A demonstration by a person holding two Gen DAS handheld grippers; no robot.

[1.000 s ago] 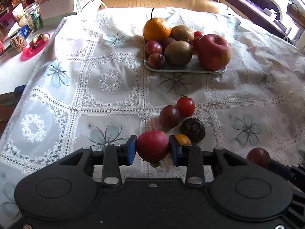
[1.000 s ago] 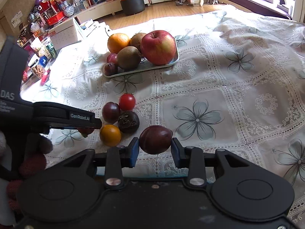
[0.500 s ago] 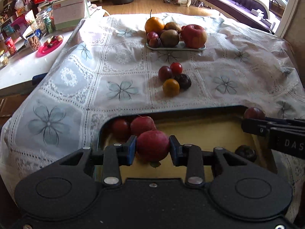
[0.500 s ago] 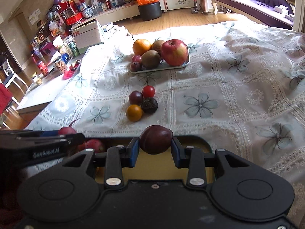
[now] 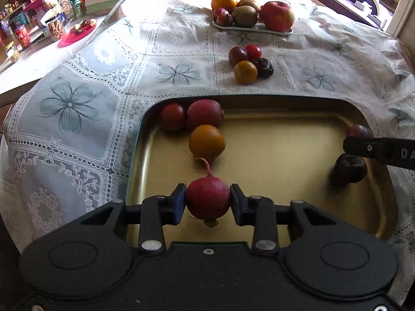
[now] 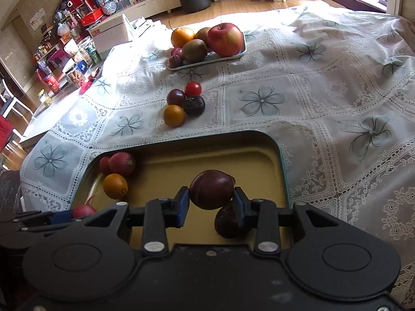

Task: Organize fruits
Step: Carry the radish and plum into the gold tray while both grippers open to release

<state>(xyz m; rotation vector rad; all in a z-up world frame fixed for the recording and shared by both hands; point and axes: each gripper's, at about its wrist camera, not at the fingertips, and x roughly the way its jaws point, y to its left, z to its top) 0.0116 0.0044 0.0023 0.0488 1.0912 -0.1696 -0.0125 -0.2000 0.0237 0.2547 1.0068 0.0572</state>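
Observation:
My left gripper (image 5: 208, 201) is shut on a red radish (image 5: 208, 199) and holds it over the near left part of a gold tray (image 5: 285, 140). My right gripper (image 6: 210, 202) is shut on a dark plum (image 6: 211, 189) over the tray's right side (image 6: 207, 160). In the tray lie a red fruit (image 5: 172, 116), a second radish (image 5: 205, 114), an orange fruit (image 5: 206, 142) and a dark fruit (image 5: 350, 168). The right gripper's finger (image 5: 378, 151) shows at the right edge of the left wrist view.
Several small fruits (image 5: 249, 63) sit together on the lace tablecloth (image 5: 103, 77) beyond the tray. A pale plate (image 5: 253, 27) farther back holds an apple (image 5: 278, 15), an orange, kiwis and plums. A cluttered side table (image 5: 39, 33) stands at the left.
Both grippers have drawn back from the fruit cluster on the cloth to over the gold tray, each still holding its fruit, and have sunk closer to the tray.

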